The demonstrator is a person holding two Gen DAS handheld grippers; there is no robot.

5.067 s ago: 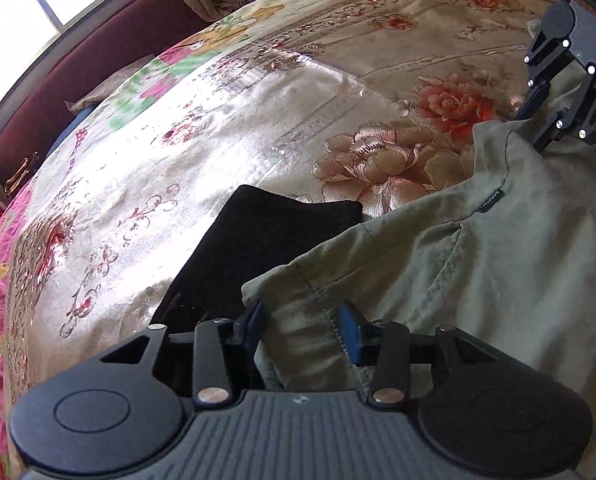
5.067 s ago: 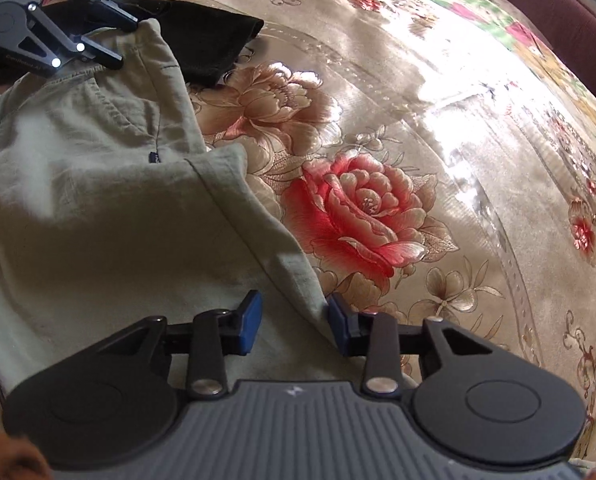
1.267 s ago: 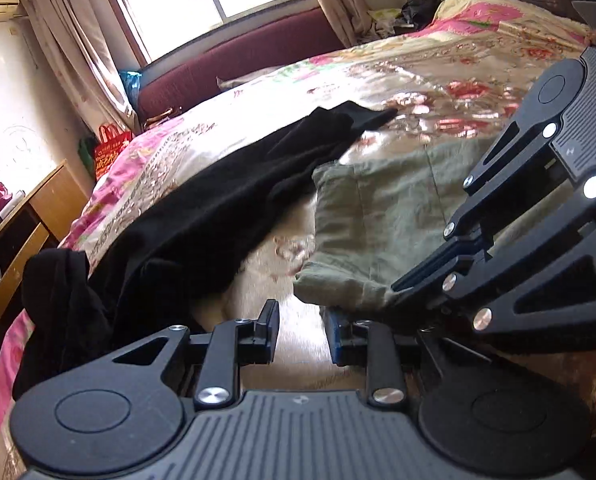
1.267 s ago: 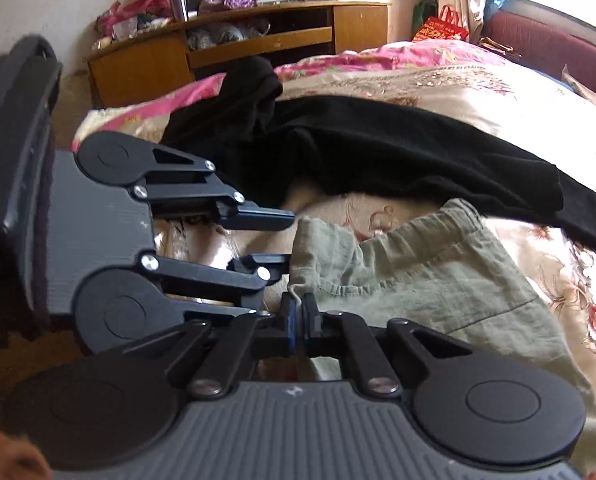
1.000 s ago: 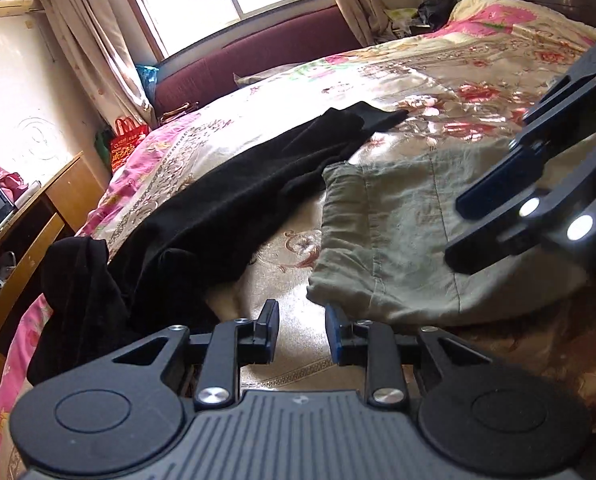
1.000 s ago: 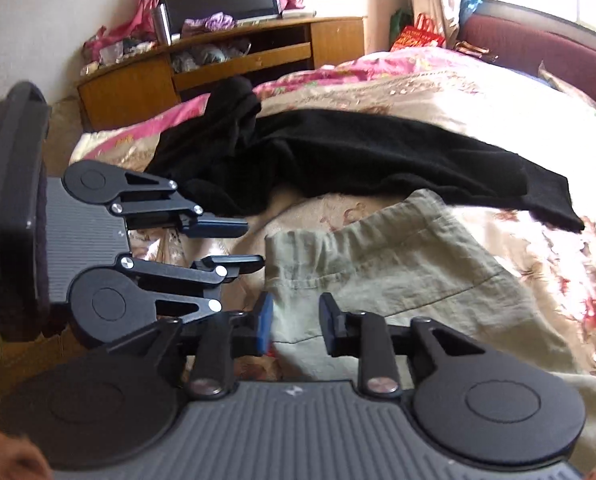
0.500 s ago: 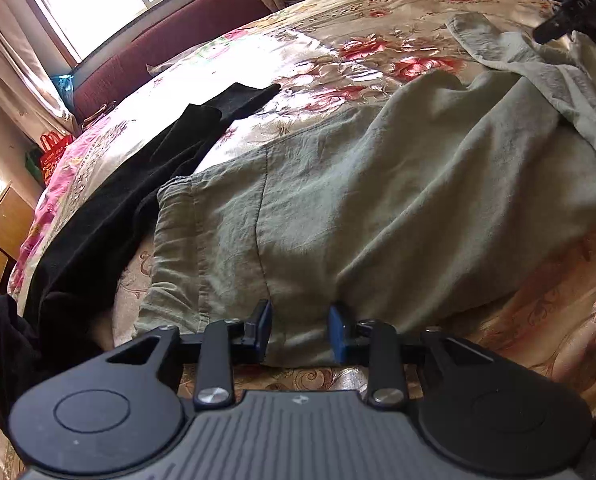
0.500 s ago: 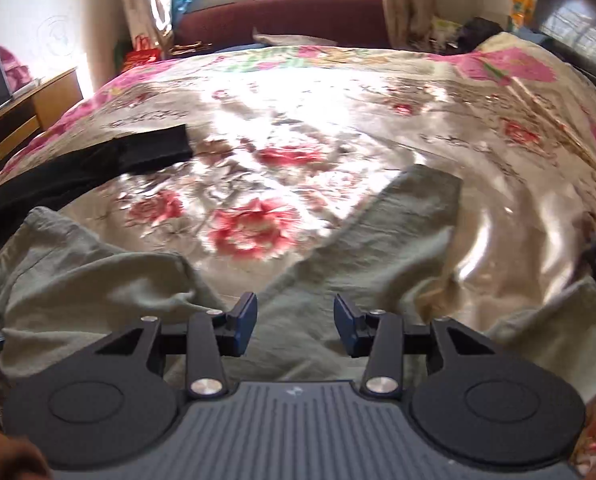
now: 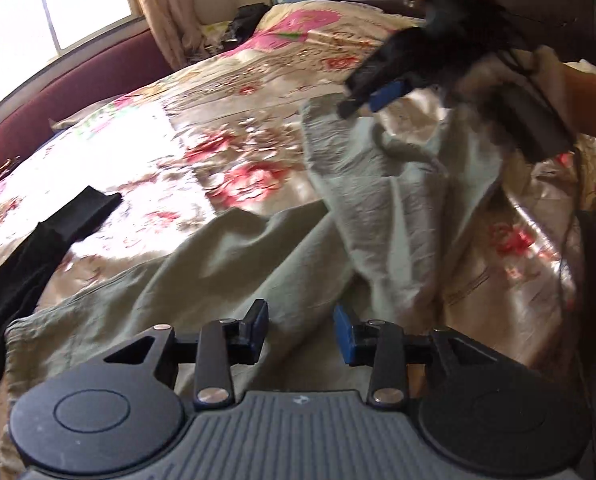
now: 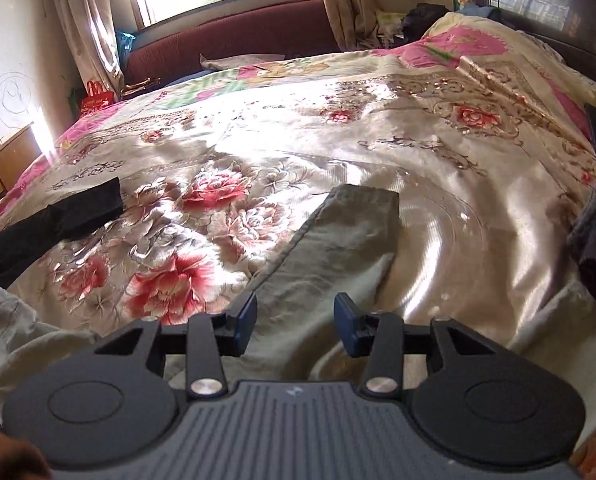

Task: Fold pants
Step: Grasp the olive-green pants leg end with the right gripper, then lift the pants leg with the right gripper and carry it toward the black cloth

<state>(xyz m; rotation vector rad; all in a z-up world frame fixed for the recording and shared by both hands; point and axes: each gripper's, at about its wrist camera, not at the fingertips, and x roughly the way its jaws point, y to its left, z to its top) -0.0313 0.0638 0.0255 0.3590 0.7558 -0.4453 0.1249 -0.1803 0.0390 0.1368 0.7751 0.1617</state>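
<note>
Olive green pants (image 9: pixel 225 272) lie spread on the floral bedspread (image 9: pixel 169 152), waist at the near left, legs running to the far right. My left gripper (image 9: pixel 300 330) is open and empty, low over the seat of the pants. One leg (image 10: pixel 338 232) runs away from my right gripper (image 10: pixel 295 322), which is open and empty just above it. In the left wrist view the right gripper (image 9: pixel 372 96) shows blurred, hovering over the bunched leg end (image 9: pixel 398 184).
A black garment (image 9: pixel 29 248) lies along the left side of the bed; it also shows in the right wrist view (image 10: pixel 53 216). A dark red headboard (image 10: pixel 233 44) and a window are at the far side. A wooden cabinet (image 10: pixel 5 160) stands at the left.
Both grippers have swung from the waist end toward the legs. The right gripper, shut about a second ago, has opened. It now hovers over one leg, nearer than half a second ago.
</note>
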